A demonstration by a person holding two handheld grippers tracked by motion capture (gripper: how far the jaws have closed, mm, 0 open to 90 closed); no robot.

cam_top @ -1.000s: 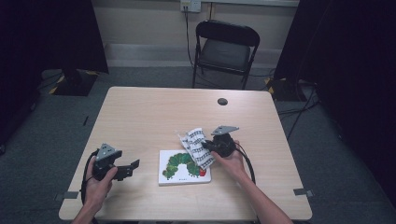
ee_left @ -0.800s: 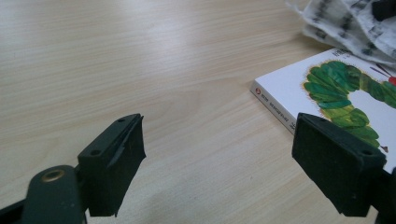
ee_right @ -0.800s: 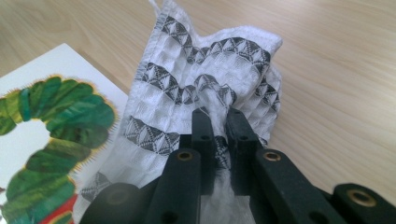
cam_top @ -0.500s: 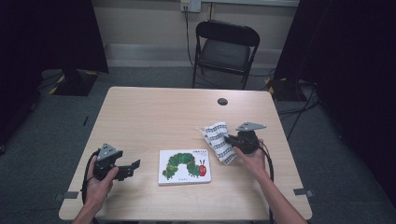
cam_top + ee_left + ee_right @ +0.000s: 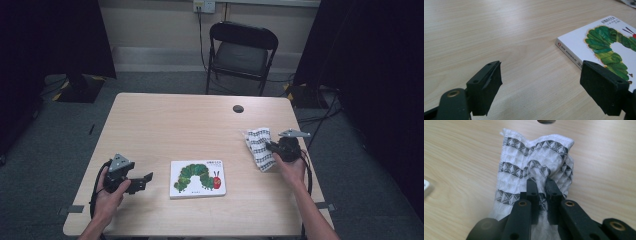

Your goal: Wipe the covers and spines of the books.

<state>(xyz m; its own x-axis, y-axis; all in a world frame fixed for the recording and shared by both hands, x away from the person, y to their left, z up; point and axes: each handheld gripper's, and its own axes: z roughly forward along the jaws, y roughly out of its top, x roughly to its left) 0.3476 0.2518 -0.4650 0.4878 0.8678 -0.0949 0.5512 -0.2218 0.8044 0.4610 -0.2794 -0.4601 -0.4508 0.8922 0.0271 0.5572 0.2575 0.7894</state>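
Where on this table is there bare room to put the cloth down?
The far half of the table, beyond the book and left of the round hole, is bare. So is the strip between the book and the cloth pinched in the right gripper. Tightest: between the open left gripper and the book.

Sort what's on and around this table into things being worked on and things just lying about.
In the job:
white cloth with grey patterned bands
right tool pinching it

Lying about:
white caterpillar picture book
open left tool
black folding chair
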